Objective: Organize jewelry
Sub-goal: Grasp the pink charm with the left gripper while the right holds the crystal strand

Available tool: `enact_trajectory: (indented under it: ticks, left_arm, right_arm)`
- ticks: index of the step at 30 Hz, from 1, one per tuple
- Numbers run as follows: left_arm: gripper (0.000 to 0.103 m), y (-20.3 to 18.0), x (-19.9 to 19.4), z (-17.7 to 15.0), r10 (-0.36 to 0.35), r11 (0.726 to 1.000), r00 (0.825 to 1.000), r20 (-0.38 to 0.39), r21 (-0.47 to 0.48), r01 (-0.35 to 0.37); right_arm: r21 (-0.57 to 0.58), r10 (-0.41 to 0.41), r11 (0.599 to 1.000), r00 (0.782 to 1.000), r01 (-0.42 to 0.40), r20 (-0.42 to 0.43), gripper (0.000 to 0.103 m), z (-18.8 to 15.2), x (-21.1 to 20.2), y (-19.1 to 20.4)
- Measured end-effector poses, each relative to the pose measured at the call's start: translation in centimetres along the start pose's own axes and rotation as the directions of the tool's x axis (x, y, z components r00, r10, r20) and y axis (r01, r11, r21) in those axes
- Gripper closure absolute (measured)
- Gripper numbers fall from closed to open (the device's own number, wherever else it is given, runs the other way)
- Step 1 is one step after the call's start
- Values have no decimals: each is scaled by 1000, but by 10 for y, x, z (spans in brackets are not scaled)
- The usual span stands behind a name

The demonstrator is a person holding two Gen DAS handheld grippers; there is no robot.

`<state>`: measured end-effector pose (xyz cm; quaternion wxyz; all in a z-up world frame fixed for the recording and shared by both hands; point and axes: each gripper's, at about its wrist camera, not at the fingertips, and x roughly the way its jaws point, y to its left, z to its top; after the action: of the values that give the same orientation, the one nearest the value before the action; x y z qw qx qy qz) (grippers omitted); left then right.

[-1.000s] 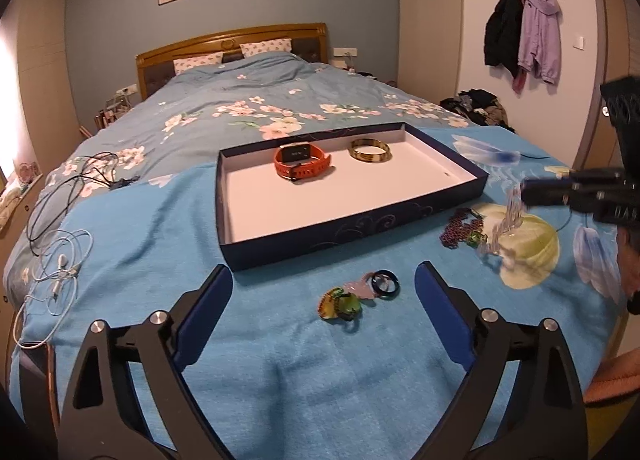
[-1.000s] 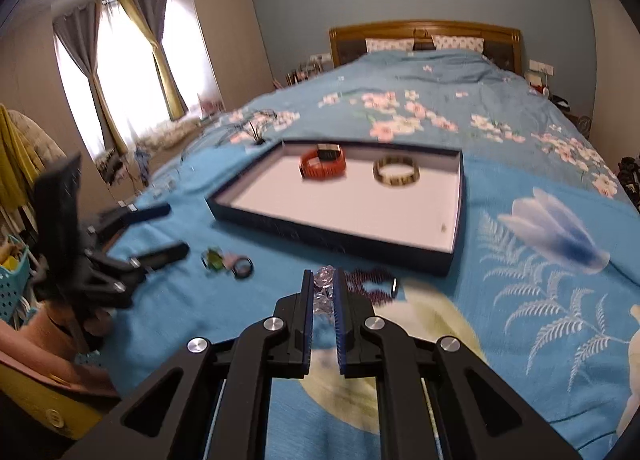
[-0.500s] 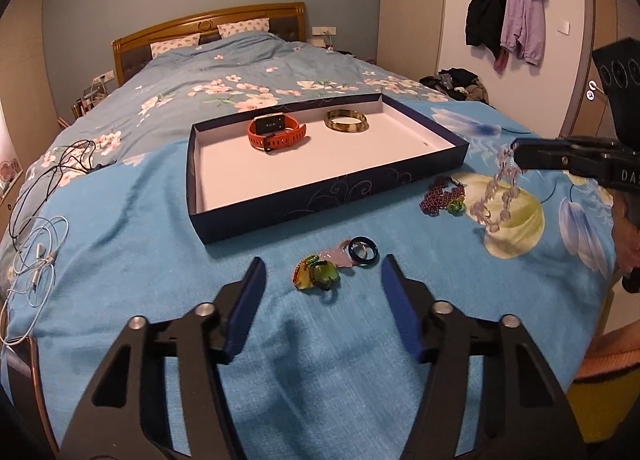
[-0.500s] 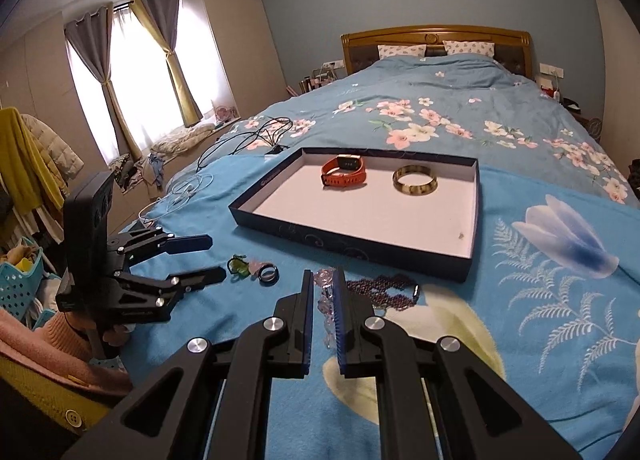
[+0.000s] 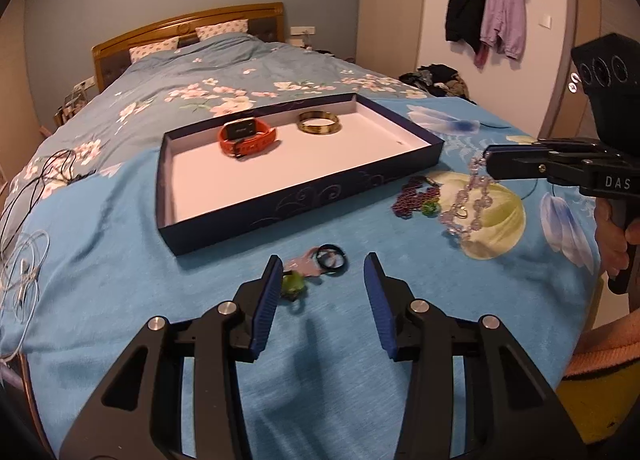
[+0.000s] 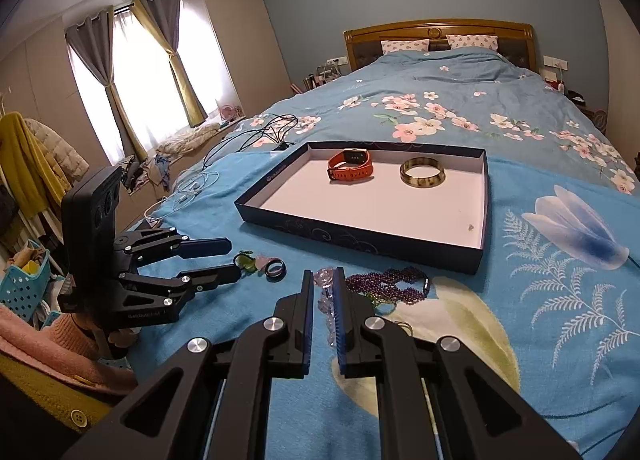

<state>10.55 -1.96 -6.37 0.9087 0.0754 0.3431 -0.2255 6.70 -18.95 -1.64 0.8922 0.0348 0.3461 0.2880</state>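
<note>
Jewelry left on bed: green piece (image 5: 294, 284), pink piece (image 5: 305, 262) and black ring (image 5: 331, 254) clustered just before the tray; purple bead strand (image 5: 412, 196) near tray's right corner
Clear bead necklace (image 5: 466, 203): hangs from right gripper, lower loop over the bedspread, beside purple strand
Tray (image 5: 304, 201): dark blue, white inside, on the bed (image 5: 120, 260)
In tray: orange watch (image 5: 247, 138), gold bangle (image 5: 319, 123), side by side at far end
Left gripper (image 5: 320, 272): jaws closing, half open, around the cluster; green piece at left pad, contact unclear
Right gripper (image 6: 322, 292): jaws nearly shut, clamped on clear bead necklace
Hand (image 5: 614, 236): on right gripper's handle
</note>
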Motion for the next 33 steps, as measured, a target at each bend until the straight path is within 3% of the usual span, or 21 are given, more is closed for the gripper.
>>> enact_trajectory:
  ticks: [6,14,23,33]
  left_arm:
    - [61,-7,10,9,-18,999,1000,-9,33,18]
    - [62,-5,35,16,-68,997,994,-80,25,70]
    - [64,8,44,13,-46,999,991,-129,-3,46]
    - [64,23,37,7,-2,1000,990,-138,-7,1]
  right_arm:
    - [2,20,1000,1000,-20,-17,95,-5,4,1]
    - [22,24,999,999,-23,-43,95,-11,12,-3]
    - [28,41,999,996,-39,-83,95,-19,22,-6]
    - [-20,71,997,994,-73,-89,84,-4,41,12]
